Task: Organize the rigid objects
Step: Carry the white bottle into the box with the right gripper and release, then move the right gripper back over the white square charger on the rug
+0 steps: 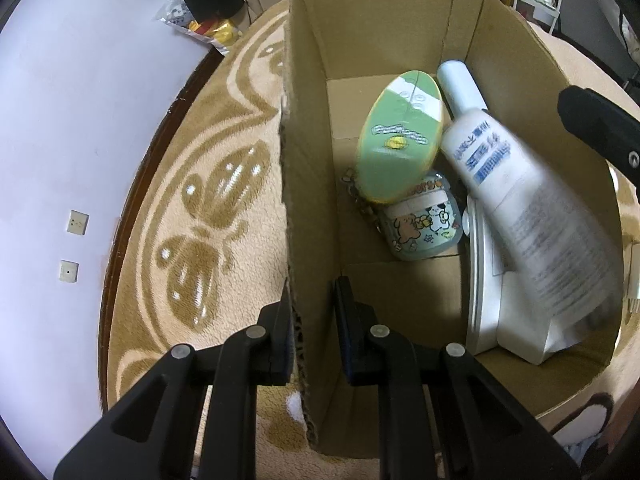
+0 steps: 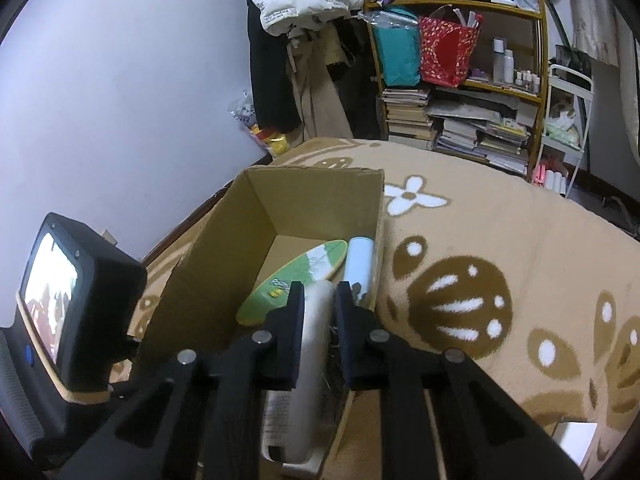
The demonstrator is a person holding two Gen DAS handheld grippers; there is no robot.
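An open cardboard box (image 1: 308,128) stands on a patterned tan rug. Inside lie a green oval case (image 1: 396,136), a small round tin with cartoon animals (image 1: 420,224), a flat white object (image 1: 484,292) and a white tube with blue print (image 1: 520,208), which looks blurred. My left gripper (image 1: 314,296) straddles the box's left wall, with a small gap to the inner finger. My right gripper (image 2: 318,300) is over the box (image 2: 224,264), its fingers around the white tube (image 2: 312,344); whether they still press it is unclear. The green case (image 2: 296,280) shows beyond.
A white wall and dark baseboard run along the left. A foil snack bag (image 1: 200,24) lies at the rug's far edge. Shelves with books and bags (image 2: 460,92) stand behind. The left gripper's camera body (image 2: 76,308) is at the box's left.
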